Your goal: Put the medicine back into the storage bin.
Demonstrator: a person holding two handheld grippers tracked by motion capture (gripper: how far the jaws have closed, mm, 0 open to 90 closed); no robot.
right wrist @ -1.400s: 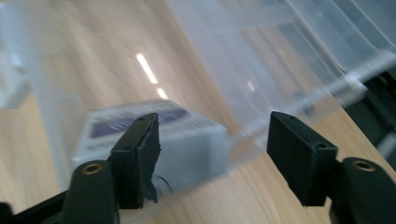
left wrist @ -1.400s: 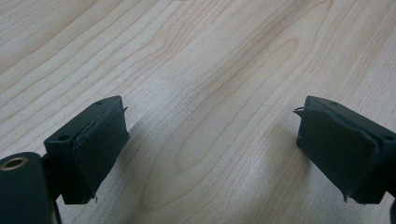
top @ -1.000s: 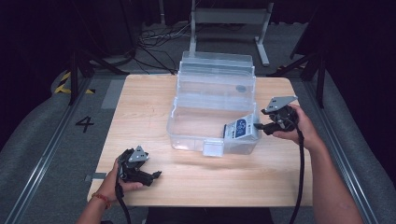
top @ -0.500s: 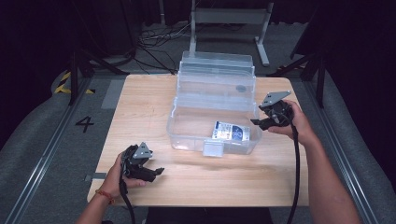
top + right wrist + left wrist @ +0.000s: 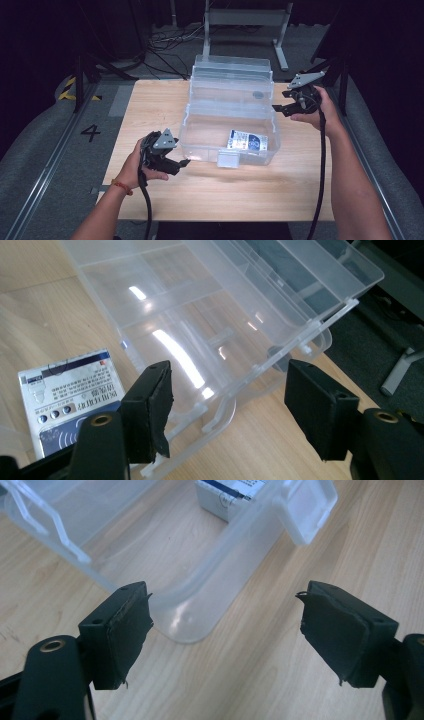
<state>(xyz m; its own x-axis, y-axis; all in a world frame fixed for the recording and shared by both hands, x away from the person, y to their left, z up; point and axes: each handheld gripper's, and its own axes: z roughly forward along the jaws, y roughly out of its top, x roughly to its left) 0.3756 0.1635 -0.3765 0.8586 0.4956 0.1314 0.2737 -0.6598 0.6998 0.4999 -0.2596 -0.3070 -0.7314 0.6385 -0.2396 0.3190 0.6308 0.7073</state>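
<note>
A clear plastic box [image 5: 200, 131] stands open mid-table, its lid [image 5: 231, 75] raised behind it. A white and blue packet [image 5: 247, 140] lies flat inside at the front right. My left gripper [image 5: 182, 163] hovers by the box's front left corner [image 5: 200, 625]. Its jaws have just been closing a little but stand open, with nothing between them [image 5: 225, 610]. My right gripper [image 5: 278, 108] is held up beside the lid's right edge, open and empty [image 5: 227, 390], looking down on the lid [image 5: 250, 285] and the packet [image 5: 70, 390].
The box sits on a wooden table [image 5: 150, 100] with bare wood at left and front. A white latch tab [image 5: 228, 160] juts from the box's front wall. A metal stand [image 5: 245, 20] and cables lie on the floor behind the table.
The right gripper has risen and drawn back from the packet to beside the lid; the packet now lies flat. The left gripper has lifted and moved right toward the box's corner.
</note>
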